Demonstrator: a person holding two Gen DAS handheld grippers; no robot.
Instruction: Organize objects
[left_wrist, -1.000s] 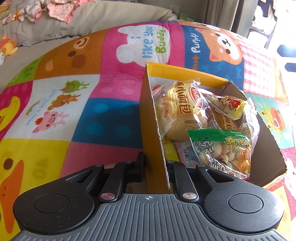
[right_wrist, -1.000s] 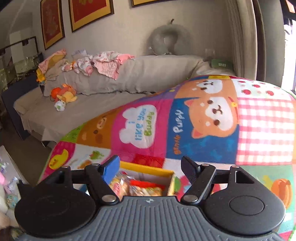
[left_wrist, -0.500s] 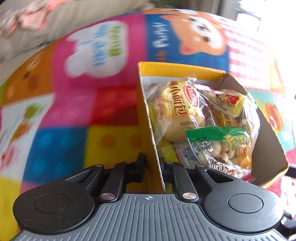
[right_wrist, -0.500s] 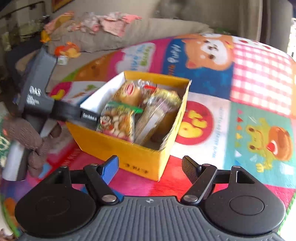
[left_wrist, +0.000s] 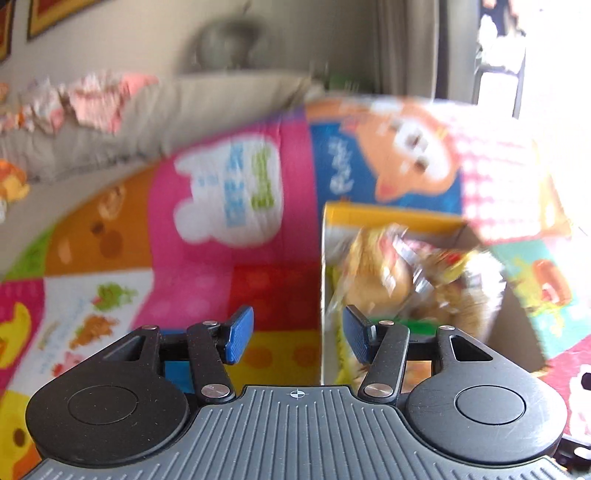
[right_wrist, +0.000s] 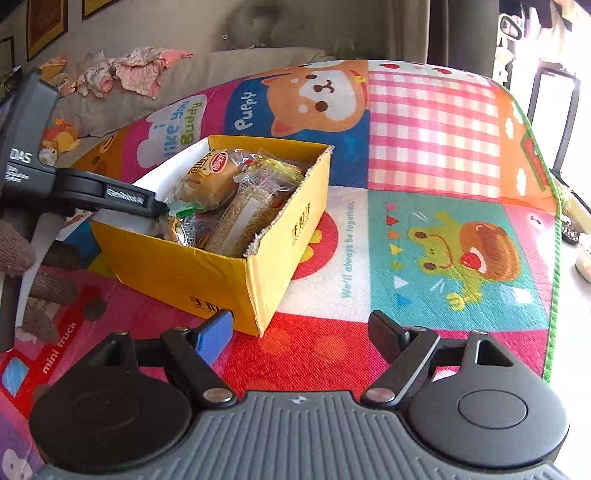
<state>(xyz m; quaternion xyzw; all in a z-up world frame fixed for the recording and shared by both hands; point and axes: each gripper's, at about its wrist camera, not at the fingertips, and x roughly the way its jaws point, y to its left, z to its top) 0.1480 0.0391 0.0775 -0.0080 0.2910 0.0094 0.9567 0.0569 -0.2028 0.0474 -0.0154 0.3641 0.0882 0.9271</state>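
Two grippers spread wide, grasping nothing: left gripper straddles yellow box wall; right gripper hovers at box's 5 o'clock.

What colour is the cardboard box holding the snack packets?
Yellow outside; the cardboard box of snack packets shows best in the right wrist view.

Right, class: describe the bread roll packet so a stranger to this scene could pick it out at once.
Find the play mat, then the yellow box standing on it, full of snack packets. The bread roll packet lies on top toward the far left corner. Its clear wrapper shows a round golden bun and bears a red oval logo, unlike the flat straw-coloured packet beside it.
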